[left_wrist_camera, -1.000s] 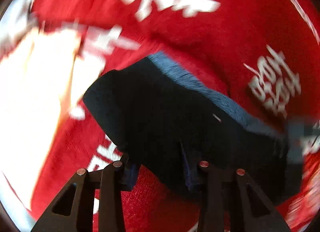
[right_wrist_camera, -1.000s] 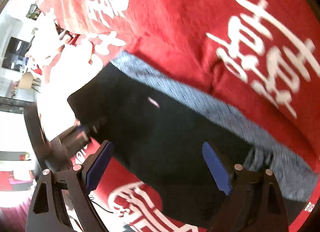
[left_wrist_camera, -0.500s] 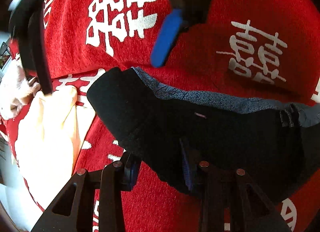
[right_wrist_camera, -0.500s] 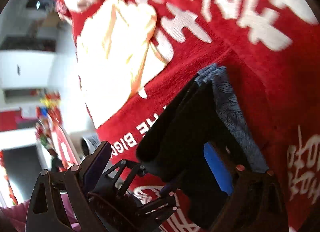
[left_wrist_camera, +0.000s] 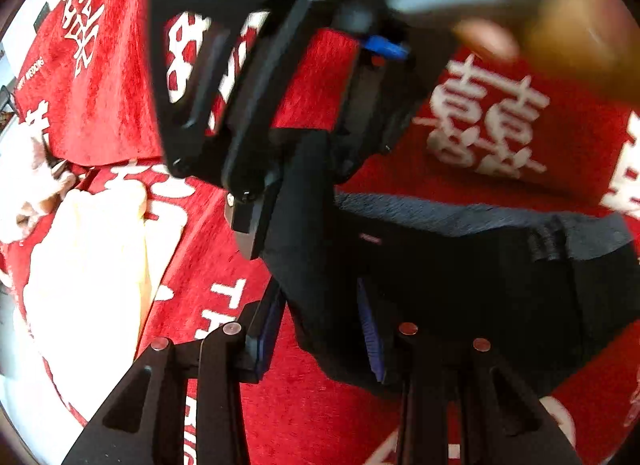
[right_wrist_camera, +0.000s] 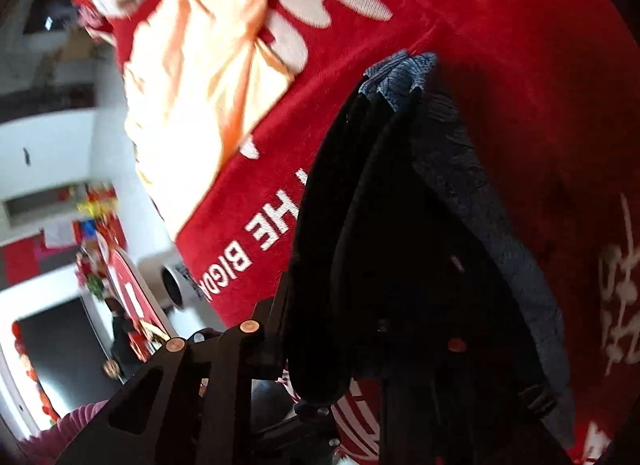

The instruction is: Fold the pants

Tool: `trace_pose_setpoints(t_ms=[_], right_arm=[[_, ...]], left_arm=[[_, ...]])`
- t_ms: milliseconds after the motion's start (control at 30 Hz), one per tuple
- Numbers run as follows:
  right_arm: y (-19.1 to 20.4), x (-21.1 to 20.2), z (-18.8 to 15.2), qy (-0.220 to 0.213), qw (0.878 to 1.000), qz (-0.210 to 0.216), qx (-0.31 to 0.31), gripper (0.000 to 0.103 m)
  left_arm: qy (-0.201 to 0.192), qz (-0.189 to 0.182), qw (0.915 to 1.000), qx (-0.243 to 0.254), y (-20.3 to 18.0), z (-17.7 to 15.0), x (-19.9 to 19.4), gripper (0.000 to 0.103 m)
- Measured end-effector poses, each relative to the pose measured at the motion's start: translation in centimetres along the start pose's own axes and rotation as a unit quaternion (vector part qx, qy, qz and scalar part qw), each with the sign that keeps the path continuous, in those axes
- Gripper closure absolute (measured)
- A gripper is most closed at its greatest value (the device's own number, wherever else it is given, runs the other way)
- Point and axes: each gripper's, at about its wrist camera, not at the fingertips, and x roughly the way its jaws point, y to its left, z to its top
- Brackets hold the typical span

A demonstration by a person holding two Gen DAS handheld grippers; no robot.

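The dark pants (left_wrist_camera: 460, 285) with a grey-blue waistband lie bunched on the red blanket. My left gripper (left_wrist_camera: 320, 333) is shut on their near edge, with cloth filling the gap between its blue pads. In the left wrist view my right gripper (left_wrist_camera: 296, 169) looms large from above over the pants' left end. In its own view the right gripper (right_wrist_camera: 360, 329) is closing its jaws on the folded edge of the pants (right_wrist_camera: 380, 225). Cloth fills the gap there and hides the pads.
A red blanket (left_wrist_camera: 320, 405) with white characters covers the surface. A cream garment (left_wrist_camera: 88, 265) lies to the left of the pants, also visible as the cream garment (right_wrist_camera: 200, 77). A blurred hand (left_wrist_camera: 580, 33) is at the top right. The blanket's edge (right_wrist_camera: 208, 265) drops off to the room.
The right gripper swung from the pants' middle to their left end and drew its wide jaws in on the folded cloth. The left gripper kept its hold and rolled a little.
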Motion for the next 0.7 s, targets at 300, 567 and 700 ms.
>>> trace_pose_setpoints(t_ms=[300,567,700], right_arm=[[-1.9,-6.9,-12.8,-0.197,0.975,0.090,0.049,0.080],[-7.5,-10.3,-27.5,-0.353,0.913,0.153,0.137,0.079],[-12.6,-11.2,-36.0,-0.406,0.877,0.168,0.192,0.078]], left_arm=[[-0.044,-0.082,0.9930,0.073,-3.7,0.4,-7.6,0.066],[-0.073,-0.151,0.9716,0.166,-13.2,0.1,-12.3,0.065],[-0.078,-0.172,0.9566,0.222,-20.4,-0.9,-13.1,0.065]])
